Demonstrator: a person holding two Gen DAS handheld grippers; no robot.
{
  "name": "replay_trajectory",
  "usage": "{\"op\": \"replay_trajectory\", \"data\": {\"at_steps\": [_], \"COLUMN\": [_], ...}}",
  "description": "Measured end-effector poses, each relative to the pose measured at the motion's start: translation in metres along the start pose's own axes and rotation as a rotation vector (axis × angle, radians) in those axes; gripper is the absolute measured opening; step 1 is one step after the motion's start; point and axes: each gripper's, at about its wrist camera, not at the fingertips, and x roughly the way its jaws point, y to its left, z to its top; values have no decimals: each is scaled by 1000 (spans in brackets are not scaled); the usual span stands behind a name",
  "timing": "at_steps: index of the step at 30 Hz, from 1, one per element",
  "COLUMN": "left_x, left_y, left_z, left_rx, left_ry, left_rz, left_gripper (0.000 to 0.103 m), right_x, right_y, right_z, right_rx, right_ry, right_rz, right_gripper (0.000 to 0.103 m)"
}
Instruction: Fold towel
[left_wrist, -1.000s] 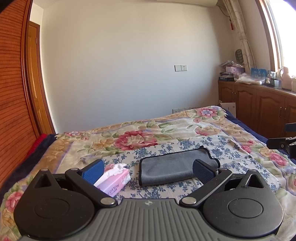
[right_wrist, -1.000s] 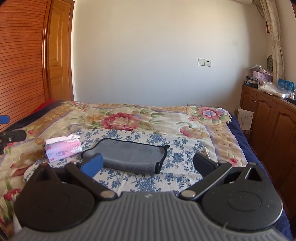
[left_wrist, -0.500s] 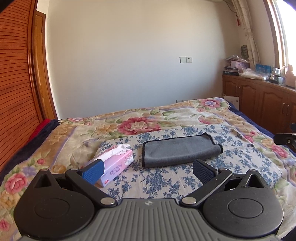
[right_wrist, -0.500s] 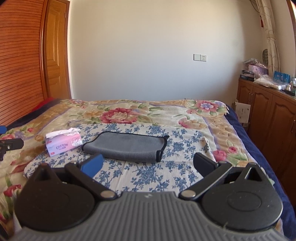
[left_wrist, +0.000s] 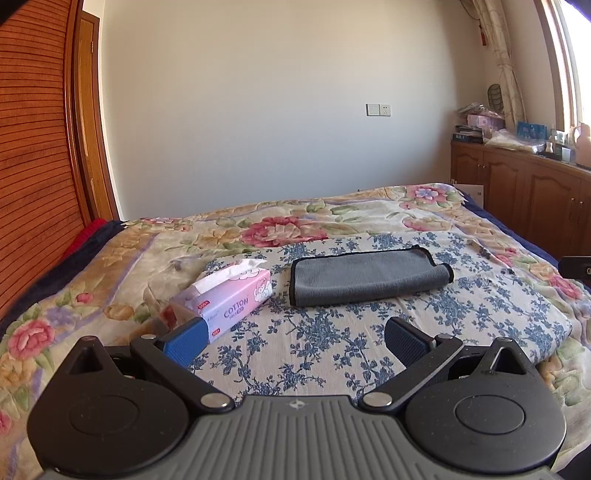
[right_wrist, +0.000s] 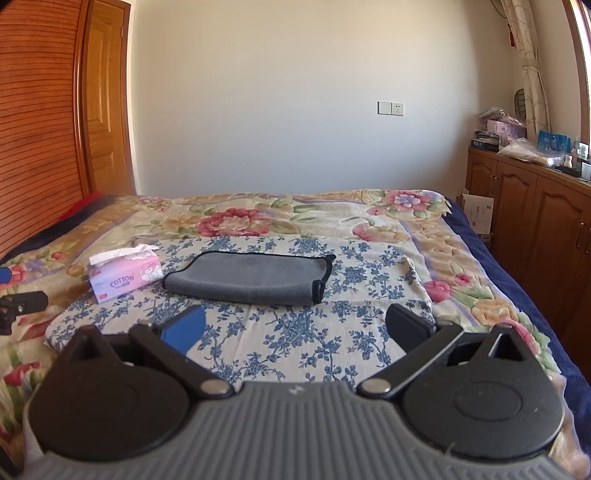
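Observation:
A grey towel with black trim (left_wrist: 365, 277) lies folded into a long strip on a blue-flowered cloth (left_wrist: 325, 343) on the bed; it also shows in the right wrist view (right_wrist: 251, 277). My left gripper (left_wrist: 295, 338) is open and empty, held back from the towel's near edge. My right gripper (right_wrist: 297, 328) is open and empty, also short of the towel. A part of the left gripper shows at the left edge of the right wrist view (right_wrist: 22, 304), and a part of the right gripper at the right edge of the left wrist view (left_wrist: 576, 266).
A pink tissue pack (left_wrist: 229, 299) lies just left of the towel, also in the right wrist view (right_wrist: 125, 273). The floral bedspread (left_wrist: 280, 229) covers the bed. Wooden cabinets (right_wrist: 535, 225) stand on the right, a wooden wardrobe (left_wrist: 37, 166) on the left.
Both grippers have drawn back and risen from the towel, which now sits farther off in both views. The towel and tissue pack have not moved.

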Motion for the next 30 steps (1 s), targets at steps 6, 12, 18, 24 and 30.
{"op": "replay_trajectory", "data": {"at_steps": [6, 12, 18, 24, 30], "left_x": [3, 5, 11, 11, 9], "left_y": [1, 3, 8, 10, 9], "left_z": [-10, -17, -20, -19, -19], "left_rx": [-2, -8, -34, -31, -21], "left_ry": [3, -22, -28, -54, -80], "left_rz": [1, 16, 26, 41, 42], "left_gripper": [103, 103, 103, 103, 103], "right_x": [1, 2, 0, -2, -2], "right_y": [0, -5, -5, -4, -4], "right_z": [-6, -9, -11, -11, -12], "right_rx": [0, 25, 24, 13, 9], "right_ry": [-1, -9, -23, -42, -65], "right_rz": [-14, -30, -41, -49, -61], "right_gripper": [103, 103, 103, 103, 103]}}
